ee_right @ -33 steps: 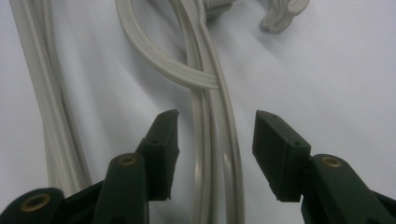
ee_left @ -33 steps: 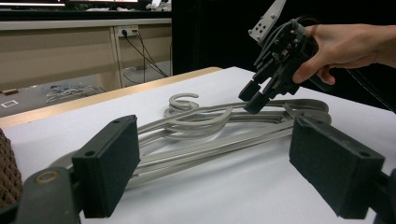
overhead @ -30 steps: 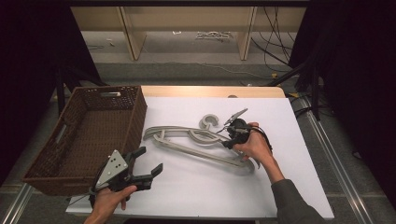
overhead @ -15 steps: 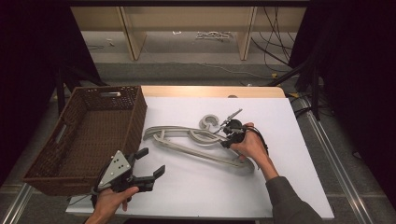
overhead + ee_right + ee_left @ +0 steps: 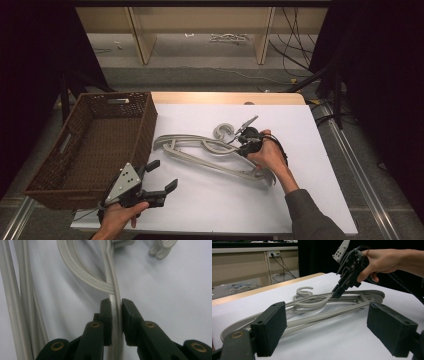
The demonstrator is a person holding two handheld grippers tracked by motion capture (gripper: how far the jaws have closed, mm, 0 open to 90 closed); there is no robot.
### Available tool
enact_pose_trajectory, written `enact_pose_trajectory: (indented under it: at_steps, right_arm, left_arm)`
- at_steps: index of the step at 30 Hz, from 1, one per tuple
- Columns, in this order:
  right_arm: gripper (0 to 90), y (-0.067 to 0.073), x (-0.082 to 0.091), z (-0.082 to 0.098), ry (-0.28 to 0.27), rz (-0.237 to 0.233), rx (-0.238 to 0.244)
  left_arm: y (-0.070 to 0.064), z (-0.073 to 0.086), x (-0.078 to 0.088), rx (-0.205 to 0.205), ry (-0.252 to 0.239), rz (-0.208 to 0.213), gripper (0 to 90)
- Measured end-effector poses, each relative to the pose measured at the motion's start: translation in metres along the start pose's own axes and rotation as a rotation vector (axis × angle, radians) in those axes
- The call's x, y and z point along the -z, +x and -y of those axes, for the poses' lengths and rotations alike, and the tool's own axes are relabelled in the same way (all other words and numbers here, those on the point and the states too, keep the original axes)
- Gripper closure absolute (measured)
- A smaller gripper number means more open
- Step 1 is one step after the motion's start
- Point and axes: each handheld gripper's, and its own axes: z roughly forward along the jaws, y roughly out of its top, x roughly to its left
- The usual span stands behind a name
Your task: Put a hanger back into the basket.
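White covering lies over the table, with a dark wicker basket at its 9 o'clock edge and open shelving on the floor beyond. Two grey plastic hangers lie stacked near the table's centre, hooks pointing toward 12 o'clock.

Your right gripper has just been closing. In the right gripper view its fingers now press both sides of one thin bar of a hanger, just below the point where a curved bar crosses it. A second ago those fingers stood wider over the same spot. Judge the grasp as made; a lift toward the basket at 9 o'clock looks like the next step.

Your left gripper waits at 7 o'clock, fingers spread wide with nothing between them.
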Motion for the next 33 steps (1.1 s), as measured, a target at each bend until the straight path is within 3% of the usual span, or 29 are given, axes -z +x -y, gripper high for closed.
enact_pose_trajectory:
  at_steps: [9, 23, 26, 30, 33]
  right_arm:
    - [81.6, 0.011, 0.016, -0.005, 0.000, 0.028, 0.075]
    - [82.1, 0.026, 0.040, -0.008, -0.078, 0.083, 0.156]
    - [82.1, 0.031, 0.047, -0.009, -0.088, 0.094, 0.186]
    - [82.1, 0.039, 0.057, -0.012, -0.103, 0.103, 0.236]
    - [82.2, 0.044, 0.064, -0.012, -0.109, 0.117, 0.283]
  left_arm:
    - [0.000, 0.000, -0.003, -0.002, -0.001, 0.004, 16.2]
    - [0.000, 0.000, -0.005, -0.008, 0.006, 0.003, 16.5]
    - [0.001, -0.001, -0.006, -0.006, -0.013, 0.006, 16.5]
    - [0.003, -0.001, -0.008, -0.008, 0.010, -0.016, 16.7]
    - [0.006, -0.005, -0.013, 0.000, -0.003, -0.023, 17.0]
